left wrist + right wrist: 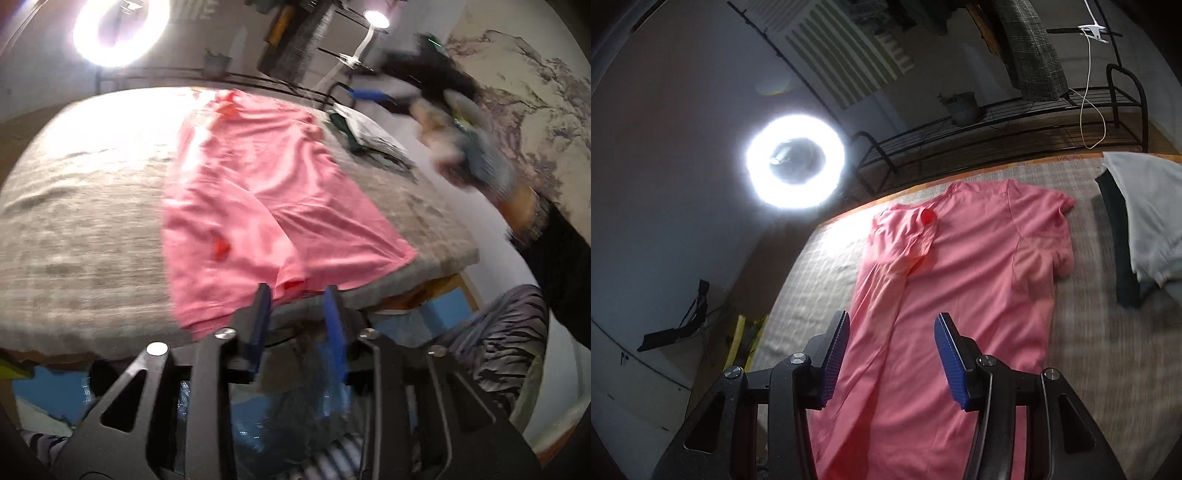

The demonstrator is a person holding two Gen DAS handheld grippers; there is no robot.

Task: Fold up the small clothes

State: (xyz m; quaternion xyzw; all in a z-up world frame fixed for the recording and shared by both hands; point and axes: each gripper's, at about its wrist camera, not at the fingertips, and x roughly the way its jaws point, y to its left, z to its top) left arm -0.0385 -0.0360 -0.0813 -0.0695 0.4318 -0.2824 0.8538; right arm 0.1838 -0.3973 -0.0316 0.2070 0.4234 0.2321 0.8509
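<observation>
Now | pink shirt (pixel 964 280) flat, one side folded inward | left tool (pixel 299 295), right tool (pixel 892 325) parted, empty

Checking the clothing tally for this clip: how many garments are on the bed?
3: a pink shirt spread mid-bed, and a white garment lying on a dark garment at the right. More may be hidden.

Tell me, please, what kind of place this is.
Probably a room at home set up for filming: a pink short-sleeved shirt lies on a grey cloth-covered table, lit by a bright ring lamp, beside a black metal rack.
</observation>
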